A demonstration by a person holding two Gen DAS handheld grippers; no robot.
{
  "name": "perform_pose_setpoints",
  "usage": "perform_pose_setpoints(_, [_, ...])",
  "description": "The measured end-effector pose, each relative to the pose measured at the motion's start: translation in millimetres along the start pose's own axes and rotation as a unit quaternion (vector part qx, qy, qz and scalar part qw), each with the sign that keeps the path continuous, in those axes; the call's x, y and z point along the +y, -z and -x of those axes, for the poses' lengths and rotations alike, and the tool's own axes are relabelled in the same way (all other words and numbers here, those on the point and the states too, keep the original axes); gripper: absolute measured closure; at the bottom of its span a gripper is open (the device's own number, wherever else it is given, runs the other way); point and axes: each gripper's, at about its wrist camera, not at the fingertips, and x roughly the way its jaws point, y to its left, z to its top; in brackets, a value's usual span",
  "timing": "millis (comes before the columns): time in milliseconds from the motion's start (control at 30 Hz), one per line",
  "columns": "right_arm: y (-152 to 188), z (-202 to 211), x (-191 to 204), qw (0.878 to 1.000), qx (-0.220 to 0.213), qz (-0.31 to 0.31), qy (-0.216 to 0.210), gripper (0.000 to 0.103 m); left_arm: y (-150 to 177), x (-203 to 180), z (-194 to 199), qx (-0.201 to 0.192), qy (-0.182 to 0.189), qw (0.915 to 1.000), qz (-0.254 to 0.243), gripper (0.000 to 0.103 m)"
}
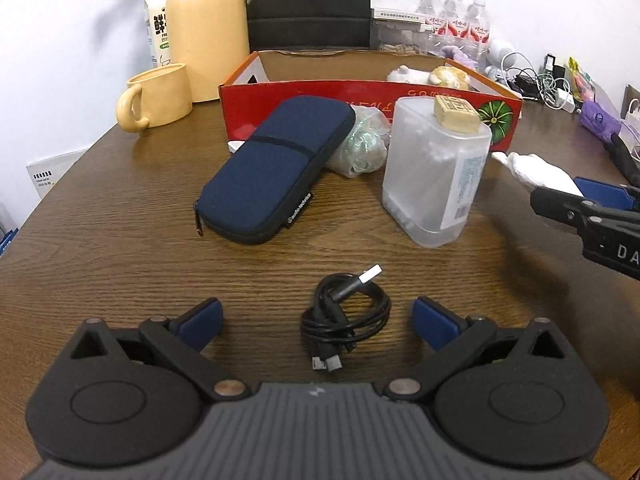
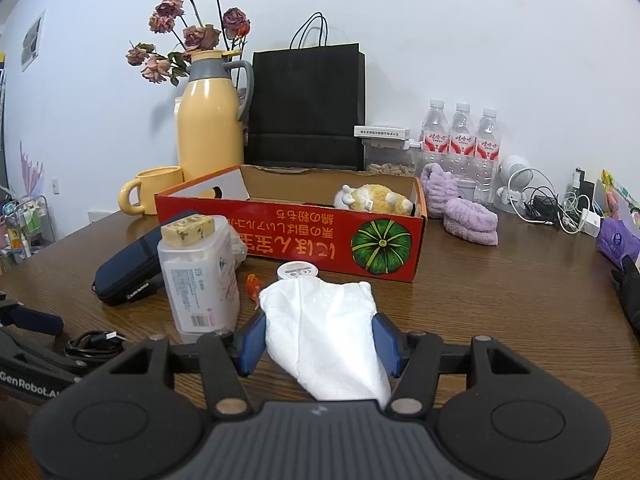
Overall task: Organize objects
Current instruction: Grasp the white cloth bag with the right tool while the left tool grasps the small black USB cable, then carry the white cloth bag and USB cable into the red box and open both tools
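Observation:
My left gripper is open, its blue pads on either side of a coiled black USB cable on the wooden table. My right gripper is shut on a white tissue packet, held above the table; it also shows at the right of the left wrist view. Behind stands a red cardboard box with a plush toy inside. In front of the box are a navy zip case, a clear plastic container with a tan block on top, and a crumpled plastic bag.
A yellow mug, a yellow thermos jug and a black paper bag stand behind the box. Purple cloth items, water bottles, chargers and cables lie at the right. A small white tape roll sits by the box.

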Motion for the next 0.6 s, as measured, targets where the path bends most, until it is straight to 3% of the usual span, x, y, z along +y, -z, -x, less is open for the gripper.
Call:
perform_pose_setpoints(33, [0,0,0,1.000,0.000,0.000,0.000,0.047,0,0,0,-0.001,0.001,1.0000,0.000,0.002])
perform_pose_setpoints(133, [0,0,0,1.000,0.000,0.000,0.000,0.047,2,-2,6,-0.013,0.011,0.9998,-0.004,0.026])
perform_pose_setpoints(167, [0,0,0,1.000,0.000,0.000,0.000,0.047,2,-2,8,-0.018,0.016,0.9997,-0.006,0.047])
perform_pose_setpoints(200, [0,0,0,1.000,0.000,0.000,0.000,0.047,2,-3,12,-0.022,0.025,0.9994,-0.009,0.060])
perform_pose_setpoints(600, [-1,4,1,1.000,-0.016,0.012,0.002,0.047,-8,5,24,-0.054,0.026,0.9982,0.005,0.061])
